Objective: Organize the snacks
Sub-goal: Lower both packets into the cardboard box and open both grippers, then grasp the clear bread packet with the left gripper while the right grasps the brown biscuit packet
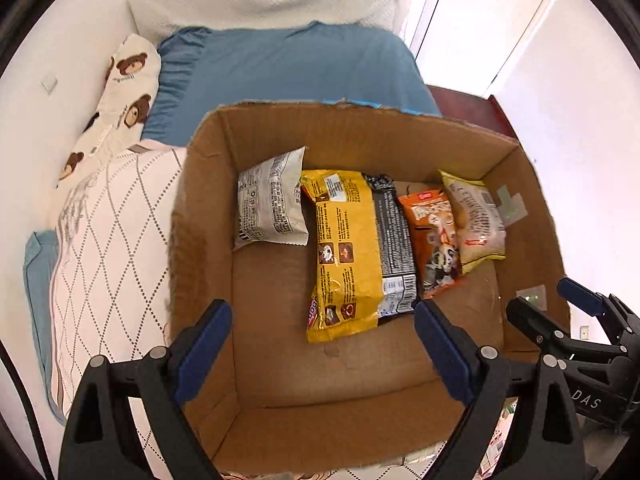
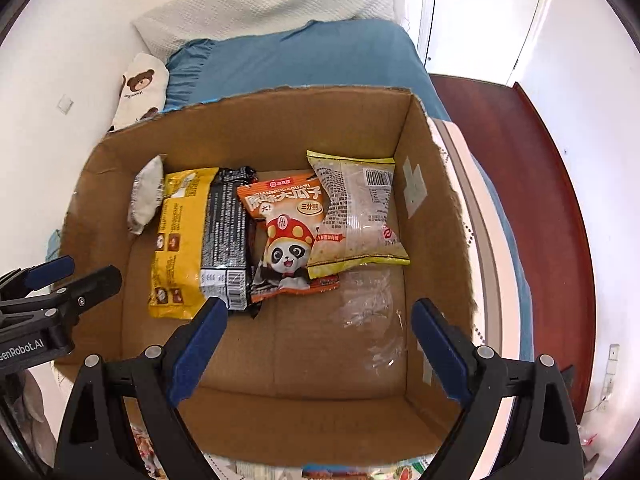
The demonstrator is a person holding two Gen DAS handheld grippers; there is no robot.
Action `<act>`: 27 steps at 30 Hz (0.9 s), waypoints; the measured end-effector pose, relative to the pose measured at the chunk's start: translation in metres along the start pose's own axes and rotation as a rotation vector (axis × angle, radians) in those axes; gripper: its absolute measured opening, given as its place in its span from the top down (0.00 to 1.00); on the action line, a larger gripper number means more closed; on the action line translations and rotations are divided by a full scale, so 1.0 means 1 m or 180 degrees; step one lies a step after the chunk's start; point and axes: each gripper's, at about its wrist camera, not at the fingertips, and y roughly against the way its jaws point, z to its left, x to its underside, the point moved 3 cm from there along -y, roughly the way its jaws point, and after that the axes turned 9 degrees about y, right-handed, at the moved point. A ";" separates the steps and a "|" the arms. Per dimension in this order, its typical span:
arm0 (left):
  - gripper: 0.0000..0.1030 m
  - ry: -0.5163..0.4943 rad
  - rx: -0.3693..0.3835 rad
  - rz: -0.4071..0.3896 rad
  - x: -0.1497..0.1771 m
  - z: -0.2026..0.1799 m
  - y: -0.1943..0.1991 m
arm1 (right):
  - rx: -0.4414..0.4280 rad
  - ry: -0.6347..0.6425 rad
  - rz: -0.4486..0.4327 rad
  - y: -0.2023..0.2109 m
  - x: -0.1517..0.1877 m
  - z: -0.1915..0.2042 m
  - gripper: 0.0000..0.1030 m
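Observation:
An open cardboard box [image 1: 280, 360] [image 2: 304, 364] sits on the bed. Inside, along its far side, lie a white packet [image 1: 270, 204] [image 2: 146, 194], a yellow packet [image 1: 346, 256] [image 2: 178, 240], a black packet [image 1: 394, 244] [image 2: 226, 236], an orange panda packet [image 1: 436, 236] [image 2: 286, 236] and a pale yellow-edged packet [image 1: 478, 220] [image 2: 358, 212]. My left gripper [image 1: 324, 348] is open and empty above the box's near half. My right gripper [image 2: 320, 344] is open and empty above the box too. Each gripper shows at the edge of the other's view.
The box rests on a white patterned quilt [image 1: 104, 240]. A blue pillow [image 1: 288, 68] and a bear-print pillow [image 1: 124, 96] lie beyond it. A dark red wooden floor [image 2: 520, 200] and a white door [image 2: 480, 12] are to the right. More packets peek out below the box [image 2: 360, 470].

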 end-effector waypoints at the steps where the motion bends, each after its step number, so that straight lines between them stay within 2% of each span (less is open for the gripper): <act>1: 0.09 -0.0014 0.0013 -0.0060 0.004 -0.001 0.008 | 0.0013 0.0015 -0.0056 0.008 0.004 0.002 0.07; 9: 0.09 -0.0109 0.0104 -0.0524 0.036 -0.010 0.072 | 0.0062 0.0104 -0.0504 0.077 0.029 0.015 0.07; 15: 0.09 -0.0130 0.0146 -0.0710 0.060 -0.012 0.105 | 0.0006 0.0113 -0.0740 0.120 0.050 0.021 0.07; 22: 0.09 -0.0053 0.0206 -0.0792 0.089 -0.008 0.127 | -0.0111 -0.0003 -0.0845 0.145 0.081 0.021 0.07; 27: 0.09 0.0042 0.0088 -0.0669 0.107 0.000 0.111 | -0.0249 -0.0128 -0.0782 0.139 0.105 0.014 0.09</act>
